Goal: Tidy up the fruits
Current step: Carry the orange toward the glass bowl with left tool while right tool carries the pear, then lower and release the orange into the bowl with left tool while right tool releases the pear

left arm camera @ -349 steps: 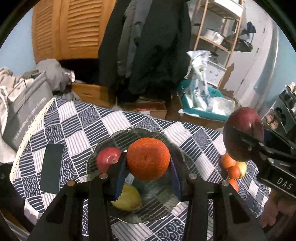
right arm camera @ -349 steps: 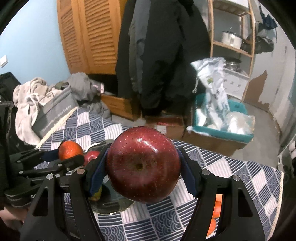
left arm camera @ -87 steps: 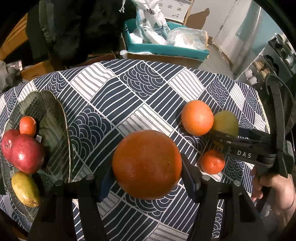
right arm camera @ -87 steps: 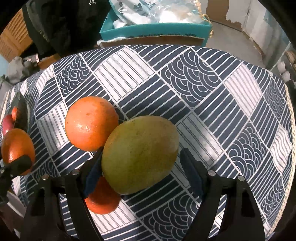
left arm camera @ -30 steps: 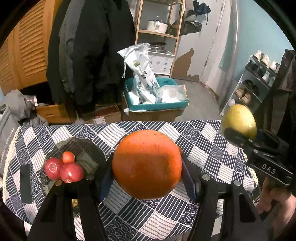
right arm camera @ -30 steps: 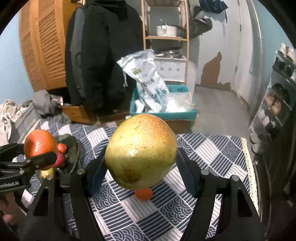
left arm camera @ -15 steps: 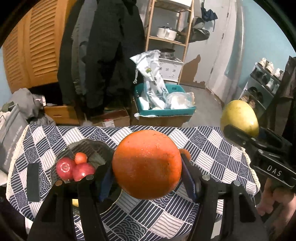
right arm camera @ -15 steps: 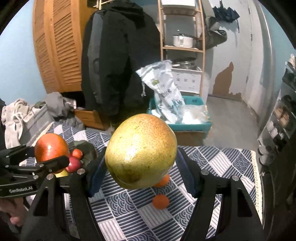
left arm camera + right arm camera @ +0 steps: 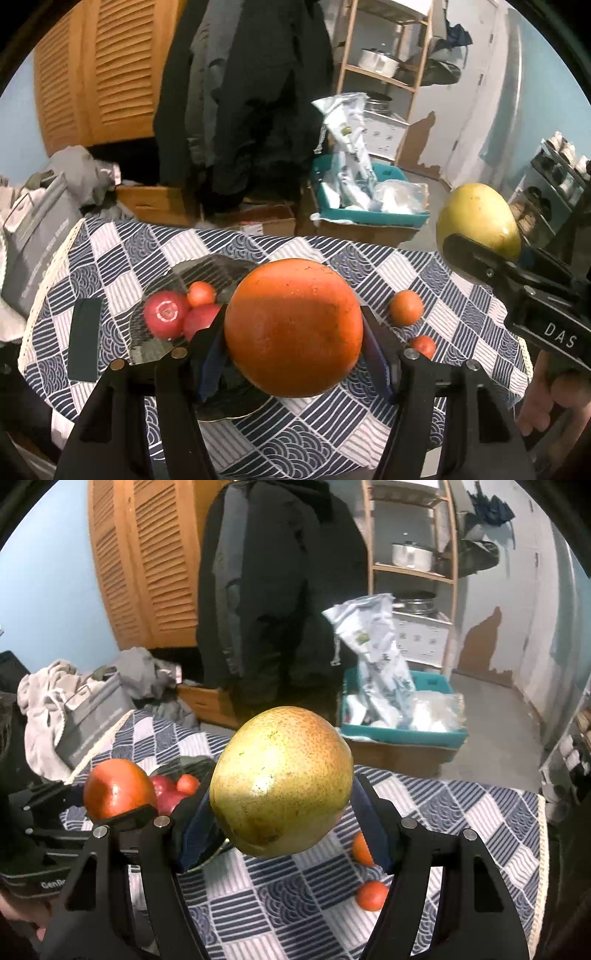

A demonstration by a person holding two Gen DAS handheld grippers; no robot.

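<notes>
My left gripper is shut on a large orange and holds it above the near edge of a glass plate. The plate holds two red apples and a small orange. My right gripper is shut on a yellow-green pear, held in the air right of the plate; the pear also shows in the left wrist view. Two small oranges lie on the patterned tablecloth right of the plate.
A dark phone-like slab lies on the cloth left of the plate. A grey bag leans at the table's left edge. Beyond the table are a teal box with bags, hanging coats and a shelf.
Both grippers have moved left toward the plate with their fruit; the plate now sits closer under the left gripper, and the two small oranges show on the cloth to the right.
</notes>
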